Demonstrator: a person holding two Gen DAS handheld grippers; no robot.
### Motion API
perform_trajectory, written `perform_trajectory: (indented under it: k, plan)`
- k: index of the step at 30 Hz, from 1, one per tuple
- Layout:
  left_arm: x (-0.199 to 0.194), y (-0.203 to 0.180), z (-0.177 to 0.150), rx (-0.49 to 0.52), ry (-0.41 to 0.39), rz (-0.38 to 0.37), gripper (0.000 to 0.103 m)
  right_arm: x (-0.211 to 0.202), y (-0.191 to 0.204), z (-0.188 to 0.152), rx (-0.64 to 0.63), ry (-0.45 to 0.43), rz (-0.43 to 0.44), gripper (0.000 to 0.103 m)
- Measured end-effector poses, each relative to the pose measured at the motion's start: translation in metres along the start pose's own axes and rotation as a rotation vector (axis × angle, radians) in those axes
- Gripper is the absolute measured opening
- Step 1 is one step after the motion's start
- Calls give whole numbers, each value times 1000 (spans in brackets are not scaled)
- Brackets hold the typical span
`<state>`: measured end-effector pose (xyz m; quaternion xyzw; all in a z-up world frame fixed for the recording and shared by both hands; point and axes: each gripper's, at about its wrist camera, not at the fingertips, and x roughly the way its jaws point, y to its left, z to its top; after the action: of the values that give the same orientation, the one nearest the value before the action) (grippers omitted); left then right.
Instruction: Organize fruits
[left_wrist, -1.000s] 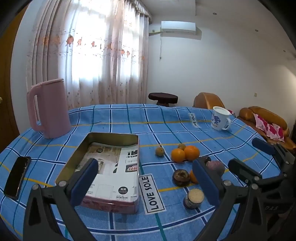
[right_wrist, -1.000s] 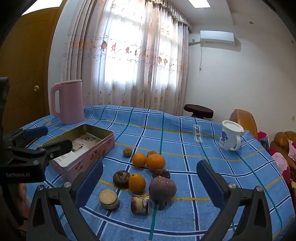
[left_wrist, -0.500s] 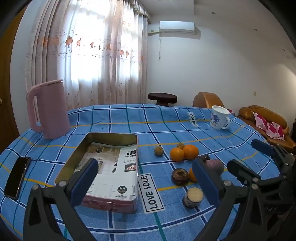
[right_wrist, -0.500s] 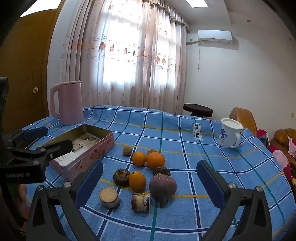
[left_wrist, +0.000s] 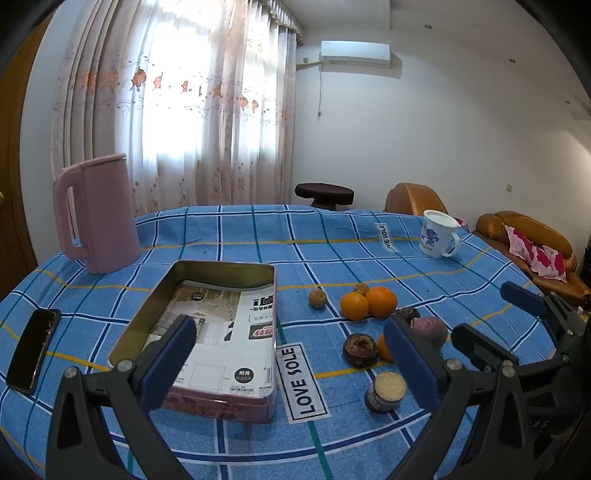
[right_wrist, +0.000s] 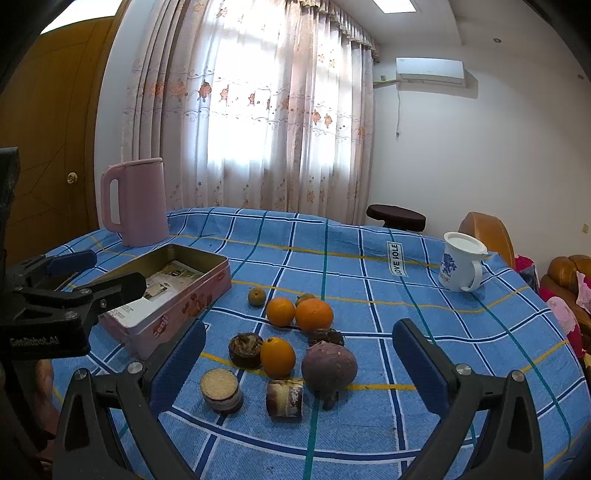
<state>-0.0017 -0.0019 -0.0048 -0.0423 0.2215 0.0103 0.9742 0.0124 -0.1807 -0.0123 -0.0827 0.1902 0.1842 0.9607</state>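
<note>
A pink tin box (left_wrist: 207, 332) lined with printed paper lies open on the blue checked tablecloth; it also shows in the right wrist view (right_wrist: 166, 295). To its right lies a cluster of fruit: three oranges (right_wrist: 314, 314), a purple round fruit (right_wrist: 328, 365), dark cut pieces (right_wrist: 245, 345) and small brown fruits (right_wrist: 256, 296). My left gripper (left_wrist: 288, 365) is open and empty above the box's near right corner. My right gripper (right_wrist: 299, 365) is open and empty, hovering near the fruit cluster.
A pink kettle (left_wrist: 96, 214) stands at the back left. A white and blue mug (left_wrist: 437, 234) stands at the back right. A black phone (left_wrist: 33, 349) lies near the table's left edge. Sofas (left_wrist: 524, 240) and a stool (left_wrist: 323, 192) stand beyond the table.
Both grippers have drifted slightly; the view of the table has shifted a little. Nothing was taken hold of or moved on the table.
</note>
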Motion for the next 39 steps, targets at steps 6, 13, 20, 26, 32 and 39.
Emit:
perform_trajectory:
  k: [6,13,20,26,32,39]
  plan:
    - [0,0,0,-1,1,-2,103,1,2,0,0,-2,2,102]
    - [0,0,-1,-1,0,-1,103,0,1,-1,-1,0,4,102]
    - [0,0,-1,0,0,0,103,1,2,-2,-5,1,7,102]
    - [0,0,-1,-1,1,-1,103,1,3,-2,-4,3,7,102]
    - [0,0,-1,-2,1,-1,103,1,4,-3,-10,3,9,102]
    - [1,0,-2,-2,5,-4,103,2,3,-4,-11,7,1,102]
